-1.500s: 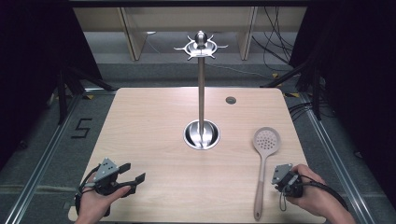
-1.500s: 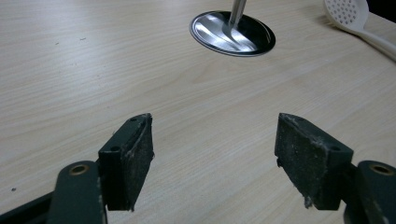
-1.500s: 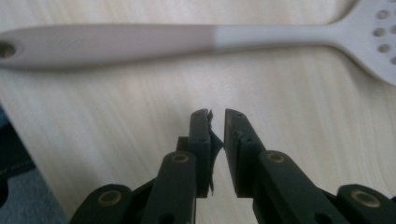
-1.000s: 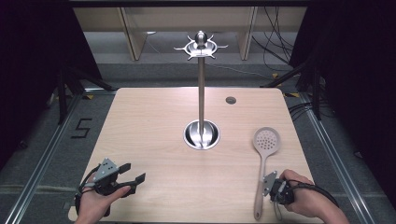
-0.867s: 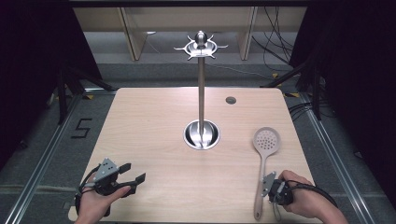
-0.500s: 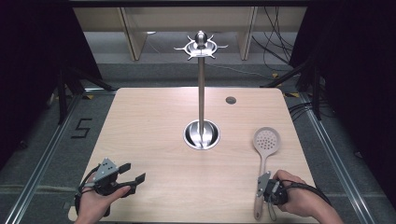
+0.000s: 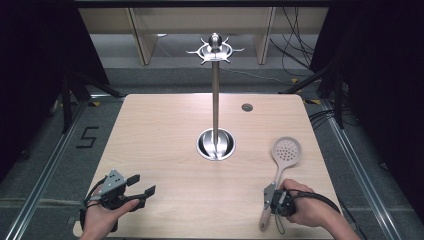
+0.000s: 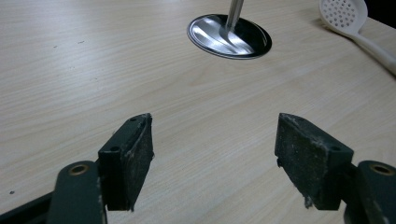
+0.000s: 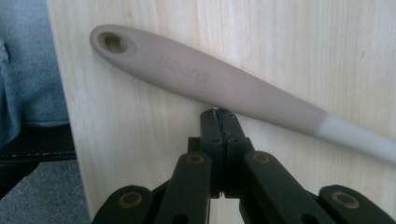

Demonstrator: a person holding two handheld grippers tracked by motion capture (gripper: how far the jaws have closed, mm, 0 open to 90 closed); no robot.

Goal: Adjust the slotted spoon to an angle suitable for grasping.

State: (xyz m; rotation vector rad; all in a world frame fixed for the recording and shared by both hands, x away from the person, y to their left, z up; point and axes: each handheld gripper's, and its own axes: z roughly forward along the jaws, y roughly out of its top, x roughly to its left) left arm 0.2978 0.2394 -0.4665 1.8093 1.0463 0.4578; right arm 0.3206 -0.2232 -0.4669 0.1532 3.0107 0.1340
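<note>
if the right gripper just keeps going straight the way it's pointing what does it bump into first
The slotted spoon's handle. The right gripper, jaws shut on nothing, points straight at the beige grip lying crosswise on the table, its tips right beside it; whether they already touch is unclear.

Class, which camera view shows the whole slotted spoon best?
The high view: the slotted spoon lies there complete, head to handle. The left gripper view catches just its perforated head; the right gripper view shows its handle close up.
</note>
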